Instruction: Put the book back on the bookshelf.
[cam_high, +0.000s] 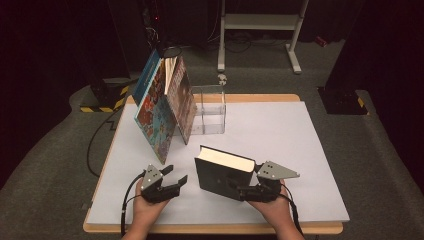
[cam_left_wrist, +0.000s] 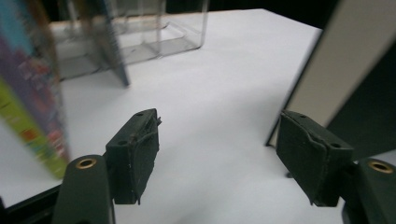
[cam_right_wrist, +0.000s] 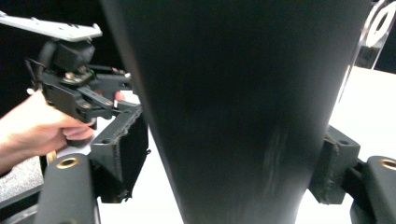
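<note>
A thick black book with cream page edges stands tilted on the white table top, front centre. My right gripper is shut on its lower right part; in the right gripper view the dark cover runs up between both pads. To the book's left my left gripper is open, nothing between its jaws. In the left gripper view that gripper hovers over bare table, the black book just beyond its right pad.
Two colourful books lean against a clear acrylic holder at the back left; one of them is close on the left gripper's left. A white-framed stand and a striped base are on the floor behind.
</note>
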